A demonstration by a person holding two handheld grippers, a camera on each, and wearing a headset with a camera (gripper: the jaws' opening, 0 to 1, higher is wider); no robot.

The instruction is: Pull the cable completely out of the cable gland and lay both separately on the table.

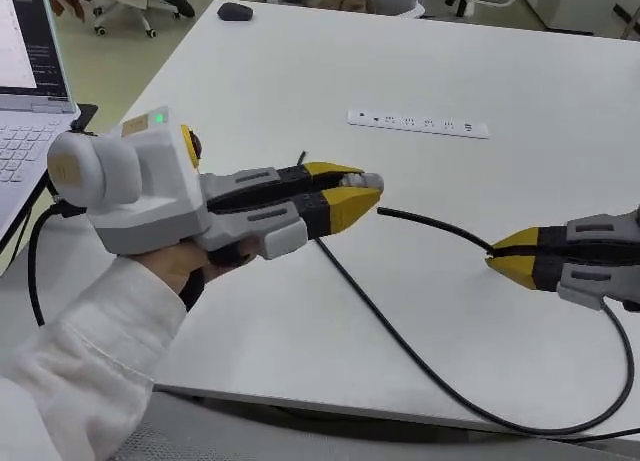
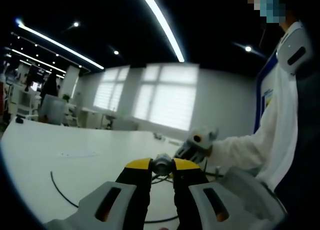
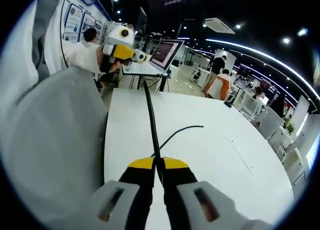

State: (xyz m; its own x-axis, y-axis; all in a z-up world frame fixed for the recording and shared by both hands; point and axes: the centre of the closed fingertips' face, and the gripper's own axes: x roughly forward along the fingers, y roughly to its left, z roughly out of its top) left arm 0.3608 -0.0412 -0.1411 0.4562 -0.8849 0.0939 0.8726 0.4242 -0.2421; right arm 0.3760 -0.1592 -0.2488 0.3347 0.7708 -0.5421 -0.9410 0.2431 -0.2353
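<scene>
Left gripper (image 1: 366,190): 2 yellow-tipped fingers clamped on the cable gland (image 1: 360,182), a small grey piece pinched at the very tips. In the left gripper view we see the gland's round face sitting between the 2 pads. A hand (image 1: 190,266) in a white sleeve holds this gripper above the white table (image 1: 450,71).

Right gripper (image 1: 492,253): fingers pressed together on the black cable (image 1: 440,228), which sits right at their tips. In the right gripper view the cable runs up out of the closed fingers and away across the table.

Cable: its free end lies just below and ahead of the left fingertips, apart from the gland. From there it runs to the right fingertips. A longer black run passes under the left fingers and sweeps along the table's near edge, below the right fingers. We cannot tell whether that run is the same cable.

Well beyond both sets of fingertips: a white power strip (image 1: 418,124) and a dark mouse (image 1: 235,11). Behind the left gripper, a laptop (image 1: 25,71).
</scene>
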